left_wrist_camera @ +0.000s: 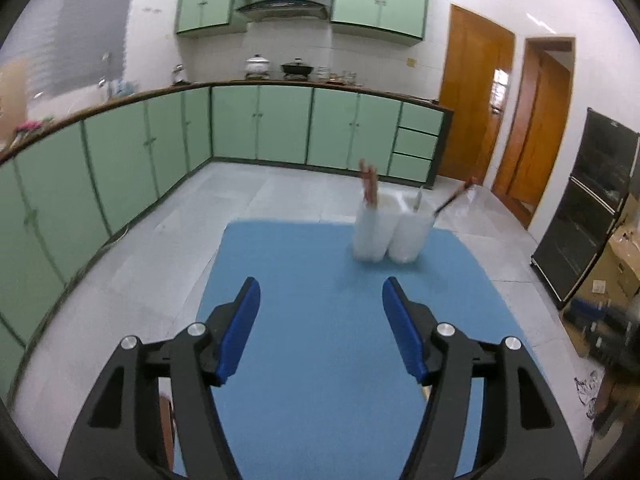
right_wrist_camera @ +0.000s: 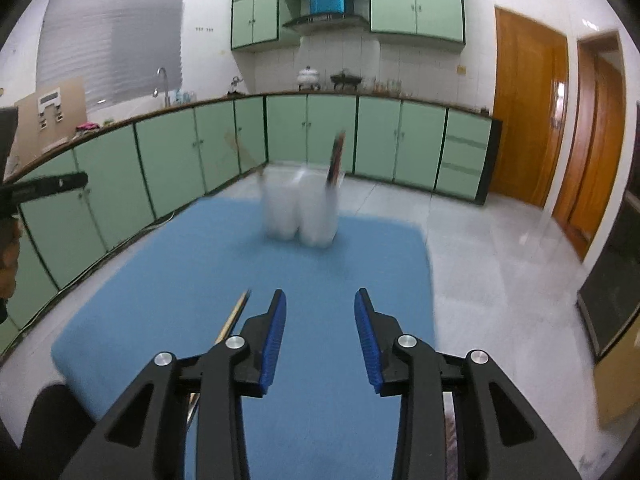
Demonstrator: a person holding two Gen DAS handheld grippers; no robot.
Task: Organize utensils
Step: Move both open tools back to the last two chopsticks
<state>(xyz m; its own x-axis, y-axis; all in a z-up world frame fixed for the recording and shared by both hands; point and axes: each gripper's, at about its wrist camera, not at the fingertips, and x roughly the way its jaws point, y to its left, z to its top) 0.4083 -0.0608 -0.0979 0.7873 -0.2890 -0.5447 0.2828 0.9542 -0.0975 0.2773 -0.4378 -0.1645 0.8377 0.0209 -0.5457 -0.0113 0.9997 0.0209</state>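
Observation:
Two white utensil holders stand side by side at the far end of a blue mat. Brown wooden utensils stick up from the left holder; a dark-handled utensil leans out of the right one. My left gripper is open and empty, low over the mat, well short of the holders. In the right wrist view the holders are blurred, with dark utensils upright in the right one. My right gripper is open and empty. A wooden chopstick lies on the mat just left of its left finger.
Green cabinets line the back and left walls under a counter with pots. Wooden doors stand at the right. A dark rack and cardboard boxes are at the far right. The left gripper's body shows at the right view's left edge.

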